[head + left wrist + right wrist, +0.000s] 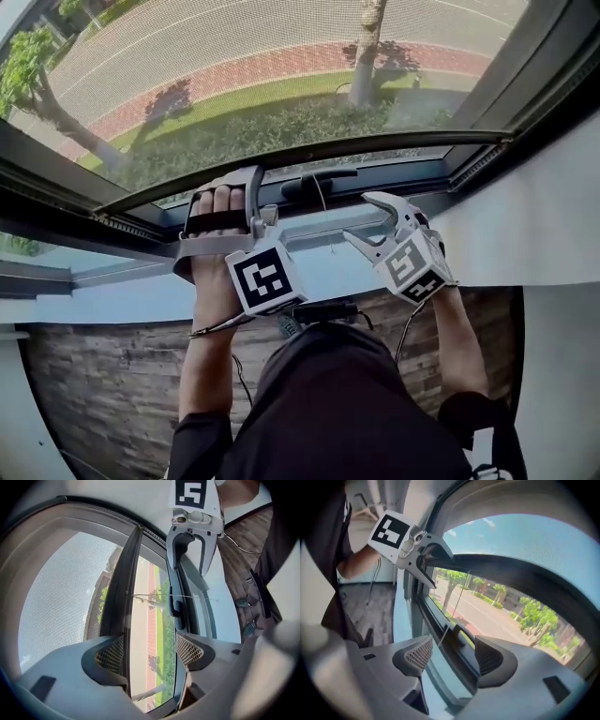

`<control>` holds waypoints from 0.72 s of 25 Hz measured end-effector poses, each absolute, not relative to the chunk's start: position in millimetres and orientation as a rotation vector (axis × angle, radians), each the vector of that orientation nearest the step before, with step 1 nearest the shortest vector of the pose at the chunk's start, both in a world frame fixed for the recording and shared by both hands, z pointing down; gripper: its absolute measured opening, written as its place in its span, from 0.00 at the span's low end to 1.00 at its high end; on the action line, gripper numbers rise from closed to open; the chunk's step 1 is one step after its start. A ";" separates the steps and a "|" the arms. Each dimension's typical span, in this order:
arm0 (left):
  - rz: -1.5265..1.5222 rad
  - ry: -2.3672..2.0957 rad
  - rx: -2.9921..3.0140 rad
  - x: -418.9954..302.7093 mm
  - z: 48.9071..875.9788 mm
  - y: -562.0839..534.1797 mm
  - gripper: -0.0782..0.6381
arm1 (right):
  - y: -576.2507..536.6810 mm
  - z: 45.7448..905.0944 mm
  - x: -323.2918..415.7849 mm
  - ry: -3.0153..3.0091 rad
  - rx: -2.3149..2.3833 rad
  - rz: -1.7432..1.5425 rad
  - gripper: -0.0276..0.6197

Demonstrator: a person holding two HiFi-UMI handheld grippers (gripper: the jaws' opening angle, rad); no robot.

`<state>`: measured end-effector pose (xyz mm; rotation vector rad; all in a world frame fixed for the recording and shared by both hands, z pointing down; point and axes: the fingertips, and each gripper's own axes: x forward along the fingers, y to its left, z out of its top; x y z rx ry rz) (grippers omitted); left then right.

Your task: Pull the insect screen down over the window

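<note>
**Screen Nearly Down, Both Claws Spread**

Head view: the insect screen (281, 56) covers most of the window. Its dark bottom bar (309, 155) leaves a narrow gap above the lower frame. The left claw (228, 187) is up at that bar, with the right claw (361, 217) beside it.

Left gripper view: the jaws are spread and the bar runs between them, close by the left one.

Right gripper view: the jaws are spread, with the window handle (460, 634) between them, unpinched.

Narrow gap between screen bar (375, 142) and window frame (319, 228), black handle (314, 183) and thin cord (323, 202) within it

Handle (319, 182) below screen bar (375, 147)
</note>
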<state>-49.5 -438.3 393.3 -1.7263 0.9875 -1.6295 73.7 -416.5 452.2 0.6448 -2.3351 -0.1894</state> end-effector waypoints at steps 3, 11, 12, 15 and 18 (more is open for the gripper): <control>-1.636 0.987 -1.738 -49.0 395.3 -437.2 0.62 | -434.4 398.8 80.9 -2.171 0.781 -0.603 0.45; -1.626 1.008 -1.730 -50.3 395.4 -437.5 0.62 | -476.2 378.2 81.2 -1.668 0.706 -1.026 0.45; -1.626 1.008 -1.725 -50.3 395.3 -437.7 0.62 | -476.5 380.5 82.7 -1.626 0.685 -1.035 0.45; -1.611 1.024 -1.731 -48.6 393.0 -440.2 0.62 | -474.6 381.1 84.3 -1.611 0.612 -0.976 0.45; -1.640 1.006 -1.807 -47.6 417.5 -436.1 0.62 | -472.1 402.0 84.4 -1.610 0.515 -0.915 0.45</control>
